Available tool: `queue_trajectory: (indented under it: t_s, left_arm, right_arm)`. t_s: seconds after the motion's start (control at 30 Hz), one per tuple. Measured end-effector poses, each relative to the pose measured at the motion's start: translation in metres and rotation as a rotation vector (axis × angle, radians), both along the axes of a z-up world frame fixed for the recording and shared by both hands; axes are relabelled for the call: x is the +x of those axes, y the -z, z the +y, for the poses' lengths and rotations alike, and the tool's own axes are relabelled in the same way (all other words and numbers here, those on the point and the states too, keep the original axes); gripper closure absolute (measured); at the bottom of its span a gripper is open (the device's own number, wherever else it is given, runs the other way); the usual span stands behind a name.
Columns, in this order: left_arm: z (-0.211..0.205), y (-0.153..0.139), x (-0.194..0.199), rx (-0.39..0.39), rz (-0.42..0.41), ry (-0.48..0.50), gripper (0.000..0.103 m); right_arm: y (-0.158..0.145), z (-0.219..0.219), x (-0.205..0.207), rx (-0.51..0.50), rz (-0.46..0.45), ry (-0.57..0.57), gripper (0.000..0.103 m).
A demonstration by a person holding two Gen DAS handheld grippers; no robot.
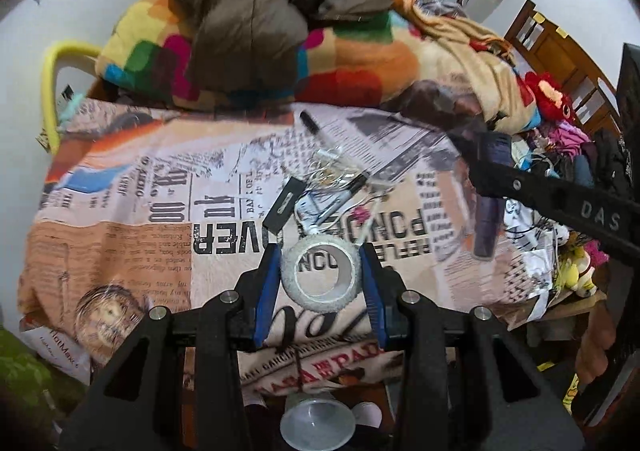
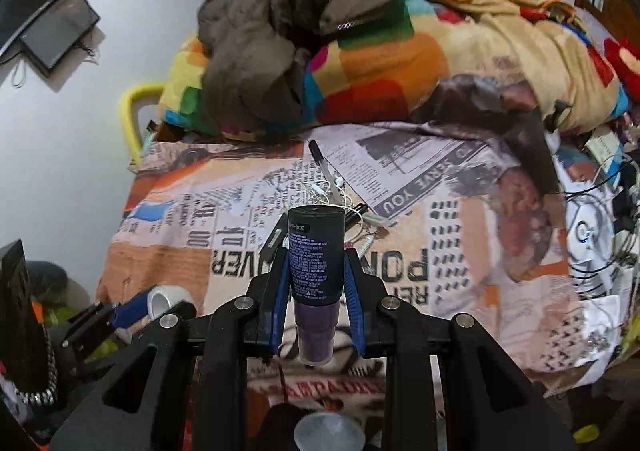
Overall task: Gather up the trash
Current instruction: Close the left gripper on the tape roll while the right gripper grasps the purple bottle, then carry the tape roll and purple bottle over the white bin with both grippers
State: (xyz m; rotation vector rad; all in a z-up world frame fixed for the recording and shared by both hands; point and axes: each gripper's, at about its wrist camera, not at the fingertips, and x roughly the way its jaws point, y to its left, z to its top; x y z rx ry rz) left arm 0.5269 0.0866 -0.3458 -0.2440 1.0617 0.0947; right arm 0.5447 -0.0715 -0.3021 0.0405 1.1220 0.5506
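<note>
Left wrist view: the left gripper (image 1: 320, 271) had its blue-padded jaws closed narrowly on a white roll of tape (image 1: 320, 273), a pad pressing each side of the ring, with the printed cloth visible through its hollow core. The roll was held clear above the newspaper-print bedspread (image 1: 132, 211). On the bedspread beyond the roll lay a cluster of small items: a flat black rectangular tag (image 1: 286, 205), a black-capped pen (image 1: 314, 129) and a tangle of thin white earphone cable (image 1: 332, 171). A translucent plastic cup (image 1: 318, 425) showed at the lower edge, beneath the gripper body. At the right the right gripper (image 1: 486, 167) entered the frame, carrying a dark purple cylindrical tube (image 1: 488, 227).

Right wrist view: the right gripper (image 2: 316, 271) was clamped on the same tube (image 2: 316, 251), held with its black cap pointing away from the camera and its printed label facing it; the jaws stood narrow, one pad against each side of the tube. The tube was also raised above the bedspread (image 2: 168, 251). At lower left the left gripper (image 2: 156, 301) appeared with the tape roll (image 2: 166, 297) between its pads. Behind the bedspread a multicoloured patchwork blanket (image 2: 372, 63) was heaped with a brown padded jacket (image 2: 260, 43) lying on top of it.
</note>
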Motion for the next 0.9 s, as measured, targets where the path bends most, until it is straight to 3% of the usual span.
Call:
queue_trajectory:
  t_s: [0.23, 0.47, 0.67, 0.9]
  left_arm:
    - [-0.033, -0.055, -0.043, -0.006, -0.053, -0.075, 0.064]
    - [-0.056, -0.091, -0.082, 0.009, -0.077, -0.109, 0.064]
    - [-0.063, -0.105, -0.114, 0.033, -0.080, -0.088, 0.064]
    - [-0.056, -0.099, -0.155, 0.007, -0.081, -0.050, 0.064]
  right_arm:
    - [-0.050, -0.033, -0.042, 0.000, -0.051, -0.077, 0.079]
    - [-0.074, -0.056, -0.082, 0.013, -0.063, -0.114, 0.079]
    - [-0.082, -0.067, -0.112, 0.037, -0.065, -0.105, 0.079]
    - [-0.082, -0.069, -0.153, 0.030, -0.065, -0.044, 0.079]
